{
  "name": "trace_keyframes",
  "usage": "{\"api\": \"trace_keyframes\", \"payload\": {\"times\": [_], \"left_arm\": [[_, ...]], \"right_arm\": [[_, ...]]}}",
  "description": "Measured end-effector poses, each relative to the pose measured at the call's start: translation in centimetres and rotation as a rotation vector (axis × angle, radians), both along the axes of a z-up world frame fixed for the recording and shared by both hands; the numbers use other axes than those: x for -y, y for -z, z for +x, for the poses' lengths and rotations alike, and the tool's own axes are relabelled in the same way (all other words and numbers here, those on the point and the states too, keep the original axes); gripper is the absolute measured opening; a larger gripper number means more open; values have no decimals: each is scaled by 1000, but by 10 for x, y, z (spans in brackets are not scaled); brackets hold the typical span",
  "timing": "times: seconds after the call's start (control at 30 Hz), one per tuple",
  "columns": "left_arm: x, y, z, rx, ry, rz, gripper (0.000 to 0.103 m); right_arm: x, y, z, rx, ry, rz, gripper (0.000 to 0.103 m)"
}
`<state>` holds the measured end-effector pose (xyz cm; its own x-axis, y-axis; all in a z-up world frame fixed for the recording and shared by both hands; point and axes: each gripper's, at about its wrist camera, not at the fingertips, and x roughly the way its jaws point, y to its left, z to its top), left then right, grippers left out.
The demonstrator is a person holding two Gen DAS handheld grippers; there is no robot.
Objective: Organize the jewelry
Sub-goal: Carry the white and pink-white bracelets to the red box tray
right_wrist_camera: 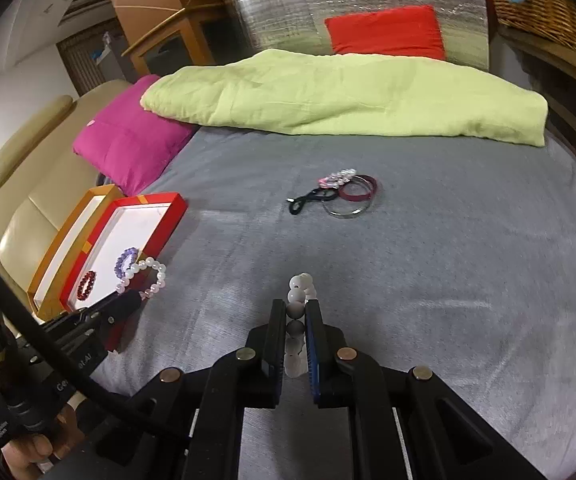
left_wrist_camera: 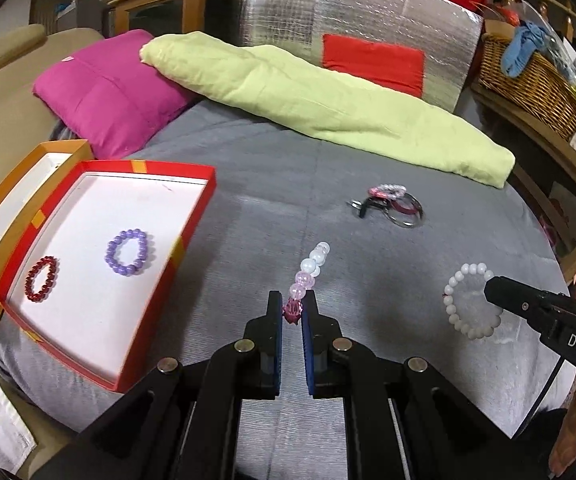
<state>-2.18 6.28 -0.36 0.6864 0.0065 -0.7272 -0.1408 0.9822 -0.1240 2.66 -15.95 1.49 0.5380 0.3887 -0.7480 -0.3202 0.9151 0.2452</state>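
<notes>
A grey bed cover (left_wrist_camera: 328, 184) carries a red box (left_wrist_camera: 191, 216) at its left edge, with a purple bracelet (left_wrist_camera: 127, 252) and a dark red bracelet (left_wrist_camera: 41, 279) lying inside. A small heap of bangles (left_wrist_camera: 392, 202) lies mid-bed. The left gripper (left_wrist_camera: 292, 314) is clamped on a pink-and-pearl bracelet (left_wrist_camera: 308, 268), held up just right of the box; the right gripper (right_wrist_camera: 296, 312) pinches a white bead bracelet (right_wrist_camera: 300, 284) above the cover.

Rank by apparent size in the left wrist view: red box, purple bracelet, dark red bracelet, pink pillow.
1. Red box
2. Pink pillow, though it lies farther off
3. Purple bracelet
4. Dark red bracelet, only slightly smaller
</notes>
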Motion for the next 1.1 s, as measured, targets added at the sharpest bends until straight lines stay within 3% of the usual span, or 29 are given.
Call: {"api": "trace_keyframes", "payload": {"times": [0.63,1.1], "left_arm": [[-108,-9,-19,38,-241,-49,9],[-178,15,-18,-10,-355,-75,9]], "right_arm": [[-76,-33,4,57,-141,-1,10],[-182,-35,16,59,-308,5,10]]}}
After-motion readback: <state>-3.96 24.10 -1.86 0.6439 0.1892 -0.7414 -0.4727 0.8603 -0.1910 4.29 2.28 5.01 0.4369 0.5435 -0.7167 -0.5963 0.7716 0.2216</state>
